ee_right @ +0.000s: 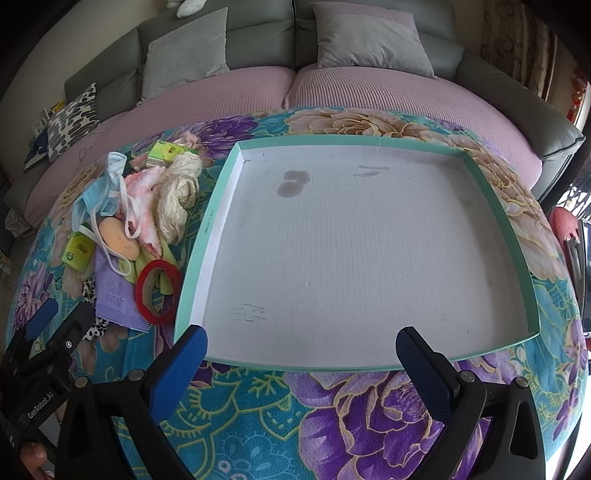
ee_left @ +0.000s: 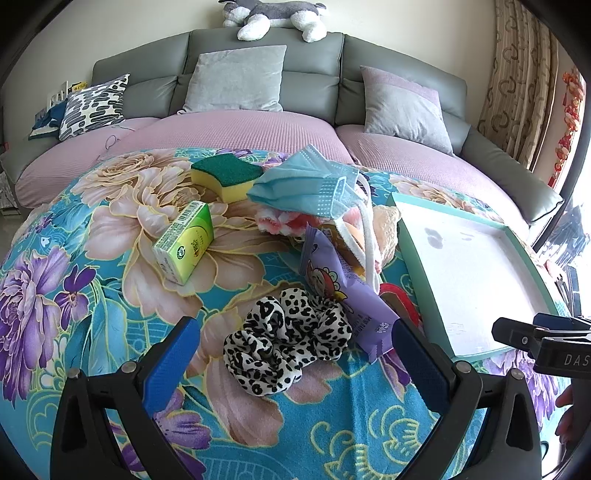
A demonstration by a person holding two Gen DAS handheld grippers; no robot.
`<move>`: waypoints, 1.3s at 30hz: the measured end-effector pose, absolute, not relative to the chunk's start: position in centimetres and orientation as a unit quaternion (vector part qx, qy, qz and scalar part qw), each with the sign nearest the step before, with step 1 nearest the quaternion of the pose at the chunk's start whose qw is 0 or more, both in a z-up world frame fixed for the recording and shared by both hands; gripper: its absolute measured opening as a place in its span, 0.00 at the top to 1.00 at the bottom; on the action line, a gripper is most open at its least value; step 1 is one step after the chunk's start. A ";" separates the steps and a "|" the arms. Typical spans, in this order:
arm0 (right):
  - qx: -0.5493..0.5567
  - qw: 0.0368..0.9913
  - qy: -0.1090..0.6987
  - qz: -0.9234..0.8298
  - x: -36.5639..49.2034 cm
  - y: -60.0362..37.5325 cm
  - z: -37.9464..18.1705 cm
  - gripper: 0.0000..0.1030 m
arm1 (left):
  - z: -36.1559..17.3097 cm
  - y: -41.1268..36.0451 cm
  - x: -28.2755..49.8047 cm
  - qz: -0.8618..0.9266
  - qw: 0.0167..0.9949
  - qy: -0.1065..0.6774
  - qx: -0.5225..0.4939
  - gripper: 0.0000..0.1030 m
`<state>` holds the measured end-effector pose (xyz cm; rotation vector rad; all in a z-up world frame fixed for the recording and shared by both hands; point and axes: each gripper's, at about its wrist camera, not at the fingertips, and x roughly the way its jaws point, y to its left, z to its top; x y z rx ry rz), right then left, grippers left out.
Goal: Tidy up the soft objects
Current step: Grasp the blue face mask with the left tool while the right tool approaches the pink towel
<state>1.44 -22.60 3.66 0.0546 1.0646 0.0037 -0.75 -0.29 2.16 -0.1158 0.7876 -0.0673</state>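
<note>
A black-and-white leopard scrunchie [ee_left: 286, 338] lies on the floral cloth between the fingers of my open left gripper [ee_left: 295, 354]. Behind it lie a purple packet [ee_left: 345, 295], a blue face mask [ee_left: 306, 184], a pink fluffy cloth [ee_left: 280, 221], a yellow-green sponge [ee_left: 227, 175] and a green tissue pack [ee_left: 184, 242]. A shallow white tray with a teal rim [ee_right: 218, 206] sits to the right, with nothing in it. My right gripper [ee_right: 301, 360] is open and empty over the tray's near edge. A cream lace cloth [ee_right: 179, 192] and a red ring [ee_right: 157, 291] lie left of the tray.
A grey sofa [ee_left: 266, 92] with a pink seat cover and several cushions stands behind the table. A plush husky [ee_left: 273, 16] lies on its backrest. A patterned curtain [ee_left: 517, 85] hangs at the right. The left gripper's body [ee_right: 40, 365] shows at the right wrist view's lower left.
</note>
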 end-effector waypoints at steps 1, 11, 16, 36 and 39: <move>0.026 0.862 0.507 0.002 1.4 -22.6 3.7 0.00 | 2.2 -0.2 -0.7 -0.033 0.921 0.383 -0.058 0.00; 0.025 0.870 0.493 0.000 1.2 -22.9 4.7 0.00 | 4.3 0.7 -0.6 -0.049 0.922 0.379 -0.071 0.00; 0.044 0.882 0.469 -0.012 1.8 -23.7 6.8 0.00 | 7.1 1.4 1.5 -0.030 0.923 0.378 -0.063 0.00; 0.041 0.898 0.437 0.021 7.2 -19.6 9.2 0.01 | 6.2 -0.2 8.7 0.031 0.885 0.434 -0.165 0.59; 0.041 0.900 0.432 0.030 7.4 -19.0 8.9 0.03 | 5.6 0.2 8.5 0.022 0.883 0.429 -0.188 0.79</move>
